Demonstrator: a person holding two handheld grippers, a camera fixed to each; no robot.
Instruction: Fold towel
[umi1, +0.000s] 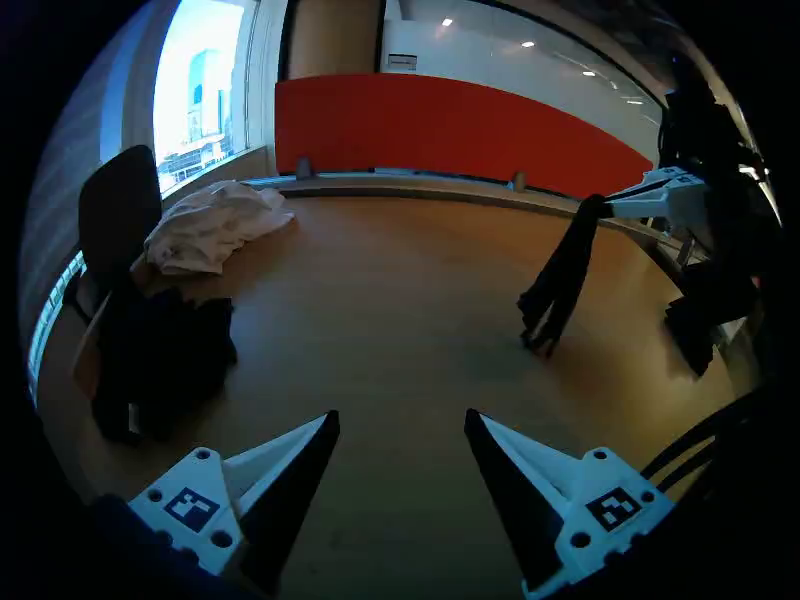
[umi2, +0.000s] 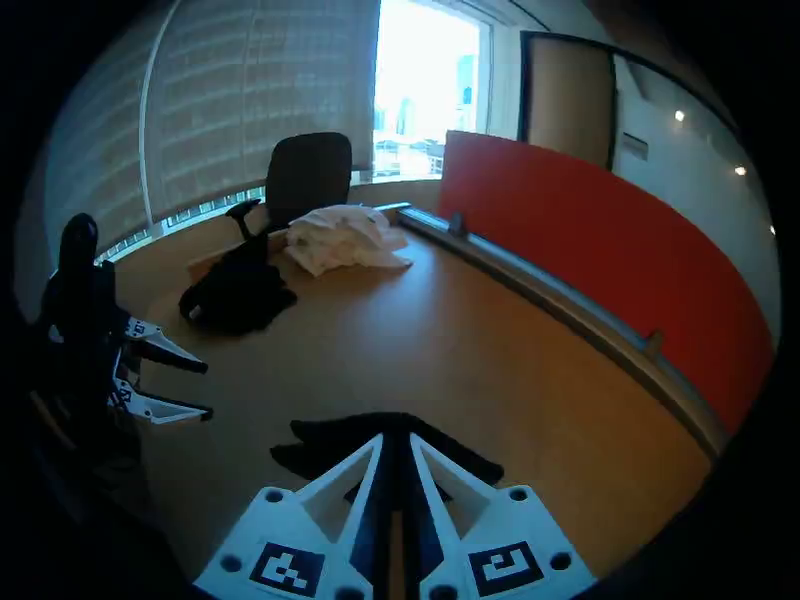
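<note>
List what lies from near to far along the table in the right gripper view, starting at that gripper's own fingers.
right gripper → dark towel pinched in it → dark pile → white pile → chair. The other gripper at the left is left out, since its depth is unclear.

Wooden desk (umi1: 400, 300), red partition (umi1: 450, 125) along far edge. Bright window (umi1: 200, 100), blinds (umi2: 250, 110) beside. Black office chair (umi1: 118, 210). Ceiling spotlights (umi1: 527, 44) lit.
</note>
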